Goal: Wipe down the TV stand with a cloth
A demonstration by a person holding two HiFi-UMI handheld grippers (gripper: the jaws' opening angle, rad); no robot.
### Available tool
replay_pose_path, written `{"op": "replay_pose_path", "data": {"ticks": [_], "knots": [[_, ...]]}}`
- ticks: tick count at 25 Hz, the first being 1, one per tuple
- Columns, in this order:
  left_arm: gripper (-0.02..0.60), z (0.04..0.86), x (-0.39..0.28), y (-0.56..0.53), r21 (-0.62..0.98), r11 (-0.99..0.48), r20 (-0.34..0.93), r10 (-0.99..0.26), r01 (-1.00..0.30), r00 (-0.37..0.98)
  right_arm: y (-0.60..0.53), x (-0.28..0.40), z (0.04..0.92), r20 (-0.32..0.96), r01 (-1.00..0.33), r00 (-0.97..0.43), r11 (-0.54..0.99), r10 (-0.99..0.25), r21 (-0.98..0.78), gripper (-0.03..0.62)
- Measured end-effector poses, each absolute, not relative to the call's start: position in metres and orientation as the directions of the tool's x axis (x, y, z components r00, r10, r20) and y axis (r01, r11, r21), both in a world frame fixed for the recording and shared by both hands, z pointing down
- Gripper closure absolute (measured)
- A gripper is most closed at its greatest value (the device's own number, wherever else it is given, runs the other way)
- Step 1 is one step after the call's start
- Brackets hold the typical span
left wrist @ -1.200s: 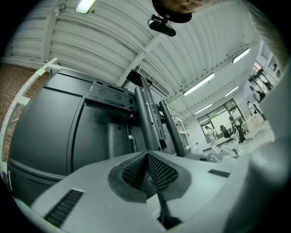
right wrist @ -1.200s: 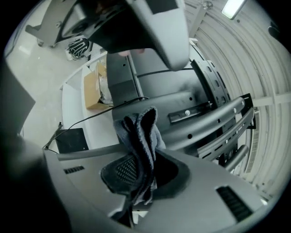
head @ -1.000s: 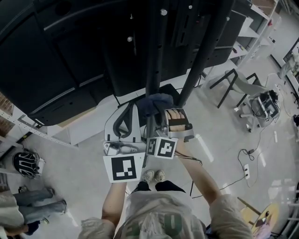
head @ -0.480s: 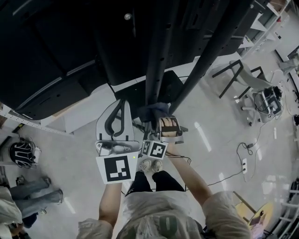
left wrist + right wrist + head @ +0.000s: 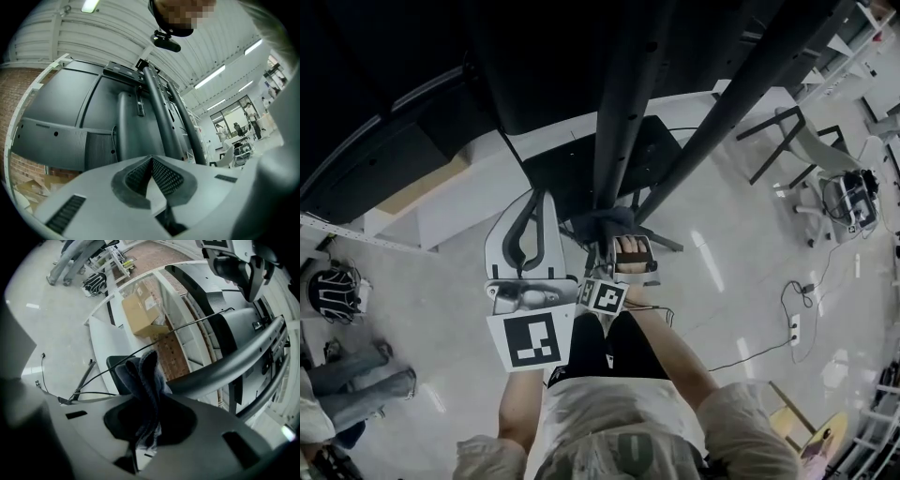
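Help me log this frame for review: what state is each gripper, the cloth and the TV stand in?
Left gripper: shut, empty.
Right gripper: shut on the cloth.
Cloth: bunched up, sticking out past the jaws.
TV stand: standing, cloth close by its pole.

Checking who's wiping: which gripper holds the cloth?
The right gripper, jaws shut on the dark blue cloth; the left gripper is shut with nothing between its jaws.
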State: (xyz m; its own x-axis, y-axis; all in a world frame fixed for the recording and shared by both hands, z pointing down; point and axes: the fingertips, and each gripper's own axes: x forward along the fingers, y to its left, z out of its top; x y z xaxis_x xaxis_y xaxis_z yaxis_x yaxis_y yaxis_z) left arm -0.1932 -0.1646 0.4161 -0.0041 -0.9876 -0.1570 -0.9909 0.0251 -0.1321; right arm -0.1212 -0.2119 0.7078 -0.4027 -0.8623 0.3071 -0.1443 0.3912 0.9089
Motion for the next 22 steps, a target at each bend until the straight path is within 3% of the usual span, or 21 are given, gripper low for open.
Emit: {"op": "replay_pose_path", "data": {"ticks": [7, 15, 18, 22], "knots": [[0.566, 0.466, -0.185, -0.165, -0.12, 0.017, -0.14, -0.99, -0.993, 0.0, -0.211, -0.116, 0.759, 0.322, -0.105, -0.407, 0.394, -0.855, 0.913, 0.533], [0.566, 0.463, -0.185, -0.168, -0.12, 0.017, -0.142, -0.99, -0.993, 0.0, -0.21, -0.115, 0.77, 0.355, -0.083, -0.401, 0.419, -0.845, 0.904, 0.533], [0.566, 0.441, -0.187, -0.169, -0.108, 0.02, -0.138, -0.99, -0.994, -0.005, -0.2, -0.109, 0.739, 0.377, -0.151, -0.407, 0.468, -0.832, 0.871, 0.533], [0.566, 0.391, -0.19, -0.172, -0.058, 0.024, -0.124, -0.992, -0.998, -0.016, -0.186, -0.093, 0.63, 0.329, -0.335, -0.426, 0.485, -0.843, 0.808, 0.533]]}}
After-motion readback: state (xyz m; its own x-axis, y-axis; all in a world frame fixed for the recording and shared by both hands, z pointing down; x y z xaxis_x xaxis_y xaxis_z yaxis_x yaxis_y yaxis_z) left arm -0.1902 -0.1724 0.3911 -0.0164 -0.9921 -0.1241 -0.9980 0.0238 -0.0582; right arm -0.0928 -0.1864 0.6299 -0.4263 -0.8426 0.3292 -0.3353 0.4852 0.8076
